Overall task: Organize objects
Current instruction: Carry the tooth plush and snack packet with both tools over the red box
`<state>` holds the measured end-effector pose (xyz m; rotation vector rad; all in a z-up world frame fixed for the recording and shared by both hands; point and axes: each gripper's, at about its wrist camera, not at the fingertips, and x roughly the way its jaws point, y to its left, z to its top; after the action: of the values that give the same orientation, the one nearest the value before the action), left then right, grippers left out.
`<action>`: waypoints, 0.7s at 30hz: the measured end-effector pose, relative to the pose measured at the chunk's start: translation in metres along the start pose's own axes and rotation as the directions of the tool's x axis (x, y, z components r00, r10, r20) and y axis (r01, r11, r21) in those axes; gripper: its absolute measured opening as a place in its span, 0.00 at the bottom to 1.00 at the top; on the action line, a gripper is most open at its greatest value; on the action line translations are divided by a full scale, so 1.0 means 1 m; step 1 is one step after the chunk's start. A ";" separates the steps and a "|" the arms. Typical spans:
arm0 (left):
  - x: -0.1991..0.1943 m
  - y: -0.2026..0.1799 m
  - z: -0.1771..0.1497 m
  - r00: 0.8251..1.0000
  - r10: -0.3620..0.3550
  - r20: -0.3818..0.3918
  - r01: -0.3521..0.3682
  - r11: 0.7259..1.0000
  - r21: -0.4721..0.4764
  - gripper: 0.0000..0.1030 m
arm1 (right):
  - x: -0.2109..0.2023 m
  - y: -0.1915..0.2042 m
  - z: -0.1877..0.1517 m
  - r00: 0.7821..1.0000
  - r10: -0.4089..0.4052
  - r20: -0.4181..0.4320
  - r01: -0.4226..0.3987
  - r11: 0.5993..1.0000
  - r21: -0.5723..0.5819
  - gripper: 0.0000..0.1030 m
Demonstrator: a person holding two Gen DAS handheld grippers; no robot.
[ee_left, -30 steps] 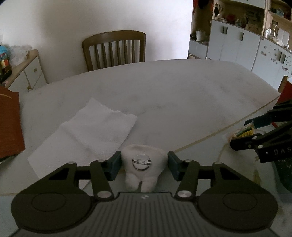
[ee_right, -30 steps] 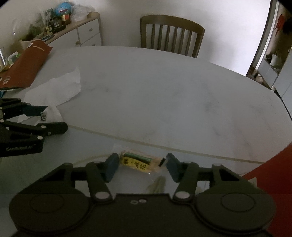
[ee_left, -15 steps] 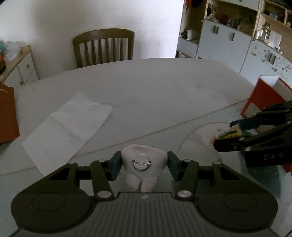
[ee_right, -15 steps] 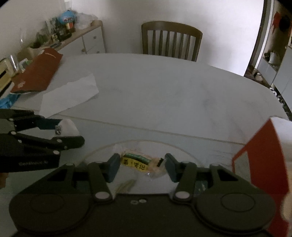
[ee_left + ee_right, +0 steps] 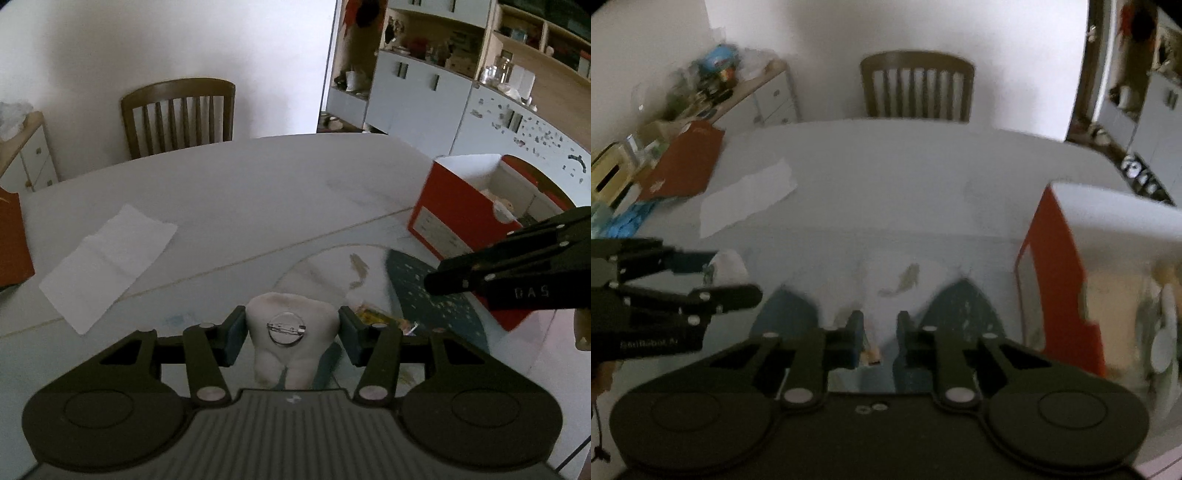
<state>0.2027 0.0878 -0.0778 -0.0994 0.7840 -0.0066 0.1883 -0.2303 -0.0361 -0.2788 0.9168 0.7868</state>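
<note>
The left claw point(image 5: 291, 334) clamps a white tooth-shaped plush pin point(image 5: 291, 332). The right claw point(image 5: 879, 336), having just closed, shows nothing gripped; the yellow-labelled snack packet point(image 5: 373, 316) lies on the bench point(image 5: 258, 192). Beyond, the open red cardboard box point(image 5: 454, 221) already holds items; both await boxing.

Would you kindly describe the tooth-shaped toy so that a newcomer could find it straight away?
Start at the big pale table with the red box at its right edge. Near the front, the left gripper clamps the tooth-shaped toy between its jaws. It is the only white, plump, two-rooted thing, with a round metal pin on it.
</note>
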 end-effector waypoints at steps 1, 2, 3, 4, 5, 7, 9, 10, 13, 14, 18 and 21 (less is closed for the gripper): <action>-0.001 -0.002 -0.002 1.000 0.000 -0.004 0.000 1.000 0.002 0.51 | -0.001 0.001 -0.003 1.000 -0.008 -0.001 0.008 1.000 -0.014 0.25; -0.002 -0.004 -0.005 1.000 0.000 -0.007 0.000 1.000 0.004 0.51 | -0.001 0.000 -0.007 1.000 -0.009 -0.002 0.009 1.000 -0.026 0.28; -0.003 -0.007 -0.007 1.000 0.003 -0.010 -0.003 1.000 0.006 0.51 | -0.001 0.000 -0.009 1.000 -0.002 -0.009 0.002 1.000 -0.029 0.28; -0.003 -0.008 -0.009 1.000 0.004 -0.013 -0.004 1.000 0.006 0.51 | 0.000 -0.001 -0.011 1.000 0.004 -0.015 -0.004 1.000 -0.028 0.29; -0.004 -0.010 -0.011 1.000 0.003 -0.017 -0.003 1.000 0.004 0.51 | 0.001 0.000 -0.012 1.000 0.007 -0.020 -0.008 1.000 -0.028 0.30; -0.004 -0.011 -0.016 1.000 0.006 -0.023 -0.006 1.000 0.002 0.51 | 0.004 0.001 -0.014 1.000 0.015 -0.027 -0.016 0.999 -0.041 0.38; -0.005 -0.012 -0.021 1.000 0.008 -0.030 -0.009 1.000 -0.004 0.51 | 0.011 0.005 -0.015 0.999 0.016 -0.034 -0.018 0.998 -0.058 0.40; -0.005 -0.011 -0.024 0.999 0.010 -0.034 -0.010 1.000 -0.008 0.51 | 0.015 0.007 -0.014 0.999 0.017 -0.040 -0.019 0.998 -0.067 0.41; -0.006 -0.009 -0.032 0.999 0.019 -0.047 -0.020 1.000 -0.018 0.51 | 0.026 0.013 -0.014 0.998 0.015 -0.057 -0.021 0.996 -0.091 0.41; -0.006 -0.008 -0.034 0.998 0.022 -0.052 -0.023 0.999 -0.023 0.51 | 0.031 0.014 -0.014 0.998 0.019 -0.064 -0.025 0.995 -0.099 0.41; -0.009 -0.003 -0.041 0.997 0.038 -0.061 -0.040 0.999 -0.037 0.51 | 0.049 0.020 -0.014 0.996 0.018 -0.090 -0.029 0.992 -0.124 0.40; -0.013 0.002 -0.045 0.997 0.050 -0.064 -0.053 0.997 -0.048 0.51 | 0.059 0.022 -0.015 0.994 0.018 -0.109 -0.032 0.990 -0.135 0.38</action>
<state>0.1622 0.0863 -0.1006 -0.1263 0.8497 0.0587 0.1846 -0.1944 -0.0899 -0.4340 0.9703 0.8661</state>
